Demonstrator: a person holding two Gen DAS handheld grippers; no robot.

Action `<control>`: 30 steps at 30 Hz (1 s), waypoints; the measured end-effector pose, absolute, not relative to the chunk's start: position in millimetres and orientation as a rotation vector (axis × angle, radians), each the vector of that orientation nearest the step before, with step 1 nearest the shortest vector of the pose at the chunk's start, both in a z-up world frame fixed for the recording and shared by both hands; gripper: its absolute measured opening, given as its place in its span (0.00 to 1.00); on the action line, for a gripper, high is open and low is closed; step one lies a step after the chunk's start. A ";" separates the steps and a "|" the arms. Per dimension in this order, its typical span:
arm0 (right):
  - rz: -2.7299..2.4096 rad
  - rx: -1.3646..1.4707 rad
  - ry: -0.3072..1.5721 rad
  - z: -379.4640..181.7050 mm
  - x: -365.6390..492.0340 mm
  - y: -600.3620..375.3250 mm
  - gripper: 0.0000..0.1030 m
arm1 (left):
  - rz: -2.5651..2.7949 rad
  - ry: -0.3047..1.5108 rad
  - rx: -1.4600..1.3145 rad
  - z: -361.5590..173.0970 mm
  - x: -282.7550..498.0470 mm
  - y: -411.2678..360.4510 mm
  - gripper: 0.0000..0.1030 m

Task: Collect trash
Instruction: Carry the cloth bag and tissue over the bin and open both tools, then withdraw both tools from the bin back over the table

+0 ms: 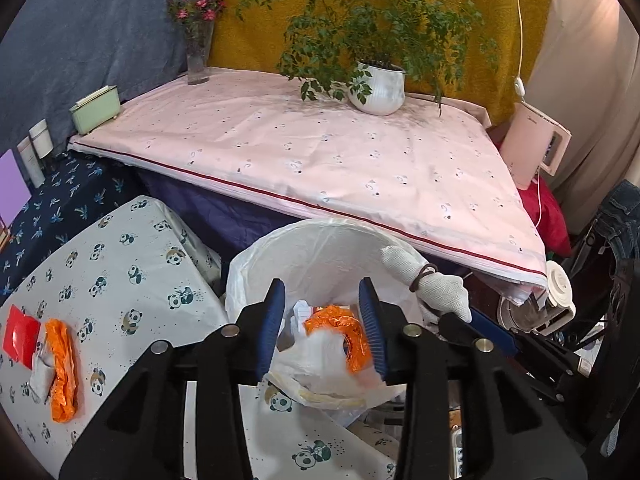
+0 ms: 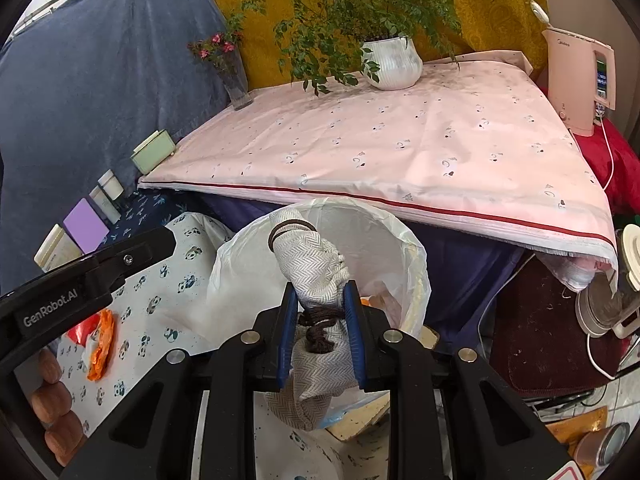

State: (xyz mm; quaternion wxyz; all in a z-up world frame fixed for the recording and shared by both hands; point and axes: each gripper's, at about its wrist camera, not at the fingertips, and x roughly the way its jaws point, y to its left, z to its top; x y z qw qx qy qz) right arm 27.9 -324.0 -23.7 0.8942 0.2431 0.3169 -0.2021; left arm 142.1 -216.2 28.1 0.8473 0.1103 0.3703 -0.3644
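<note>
On the far left, on the panda-print sheet (image 1: 120,280), lies an orange plastic wrapper (image 1: 62,372). Its long axis runs from near to far. Touching its left side are a small white scrap (image 1: 40,376) and a red square packet (image 1: 21,336). These three pieces of trash lie well to the left of both grippers.

In the middle, the left hand-held gripper (image 1: 324,328) points down over a bin lined with a white bag (image 1: 320,240). Its blue fingers (image 1: 272,320) are spread apart and pinch nothing. Between and below them, inside the bin, sits a crumpled orange wrapper (image 1: 340,328) on white plastic trash (image 1: 316,360). This piece is blurred, so its long axis cannot be told.

To the right, the right hand-held gripper (image 2: 322,336) is pressed onto a pale herringbone cloth bundle (image 2: 316,272) tied with brown bands (image 2: 290,230). The bundle's long axis runs from near to far. Its far end rises over the bin's mouth and its near end hangs behind the fingers. In the left wrist view it reaches in over the bin's right rim.

Behind the bin, a worktop under a pink cloth (image 1: 320,152) overhangs its far rim. On the worktop stand a glass vase of pink flowers (image 1: 198,40) at far left and a leafy plant in a white pot (image 1: 378,86) further right. A pink kettle (image 2: 580,80) stands at far right.
</note>
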 end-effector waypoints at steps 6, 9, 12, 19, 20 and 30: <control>-0.409 0.496 0.654 -22.5 41.1 -323.4 0.26 | -0.715 0.786 0.210 24.2 152.7 -200.3 0.53; -0.401 0.482 0.654 -21.5 49.1 -320.3 0.26 | -0.688 0.786 0.201 22.4 157.1 -191.9 0.56; -0.398 0.461 0.661 -20.6 57.8 -317.3 0.26 | -0.665 0.787 0.188 20.6 159.9 -182.7 0.61; -0.400 0.431 0.630 -10.3 62.4 -306.7 0.48 | -0.619 0.792 0.164 16.1 164.5 -161.6 0.66; -0.397 0.431 0.630 -9.1 62.5 -305.8 0.48 | -0.615 0.793 0.161 15.7 164.4 -159.4 0.66; -0.344 0.389 0.633 3.7 67.2 -274.7 0.53 | -0.549 0.799 0.108 12.4 166.6 -122.2 0.72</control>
